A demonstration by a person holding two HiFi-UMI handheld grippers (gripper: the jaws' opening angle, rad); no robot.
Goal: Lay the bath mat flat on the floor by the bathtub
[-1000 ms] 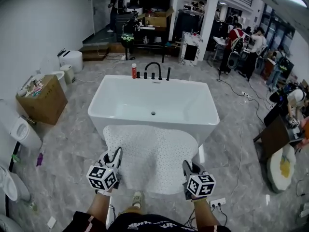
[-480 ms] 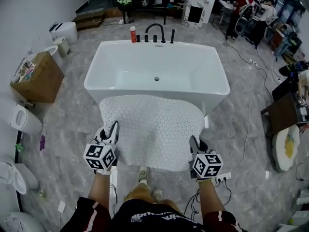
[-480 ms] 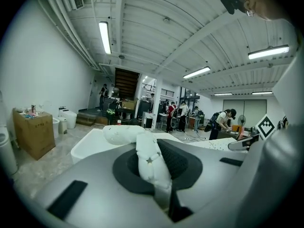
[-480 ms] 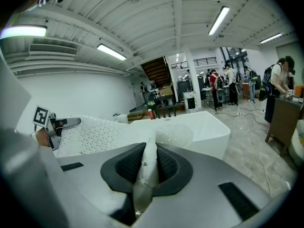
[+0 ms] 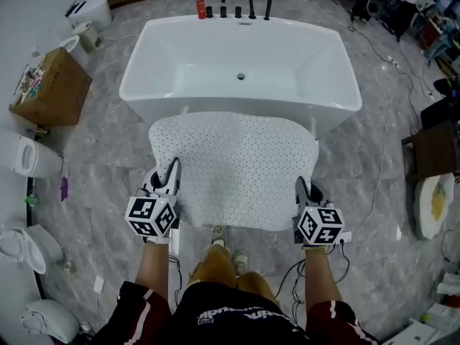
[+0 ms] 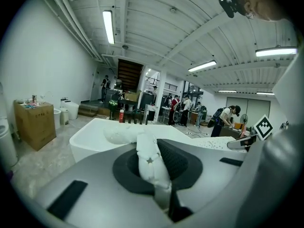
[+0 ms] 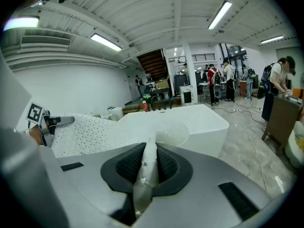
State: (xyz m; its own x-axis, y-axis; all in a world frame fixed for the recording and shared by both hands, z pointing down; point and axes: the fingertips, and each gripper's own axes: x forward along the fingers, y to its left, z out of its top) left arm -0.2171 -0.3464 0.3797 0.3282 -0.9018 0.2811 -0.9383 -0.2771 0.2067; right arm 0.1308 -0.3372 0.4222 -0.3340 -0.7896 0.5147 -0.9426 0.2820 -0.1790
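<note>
A white dotted bath mat (image 5: pixel 233 167) hangs spread out in the air just in front of the white bathtub (image 5: pixel 241 67), its far edge near the tub's front wall. My left gripper (image 5: pixel 171 182) is shut on the mat's near left edge, where a rolled fold (image 6: pixel 149 158) is pinched between the jaws. My right gripper (image 5: pixel 305 191) is shut on the near right edge, a thin fold of the mat (image 7: pixel 146 172) squeezed between the jaws. The mat (image 7: pixel 90 132) stretches between the two grippers.
A cardboard box (image 5: pixel 49 88) stands left of the tub, with toilets (image 5: pixel 29 157) along the left wall. Black faucet fittings and a red bottle (image 5: pixel 200 6) sit on the tub's far rim. A power strip and cables (image 5: pixel 338 239) lie by my right foot. A dark table (image 5: pixel 438 149) is at right.
Both grippers have carried the mat forward, closer to the tub, and the head view has tilted further down. The mat stays held at both near corners.
</note>
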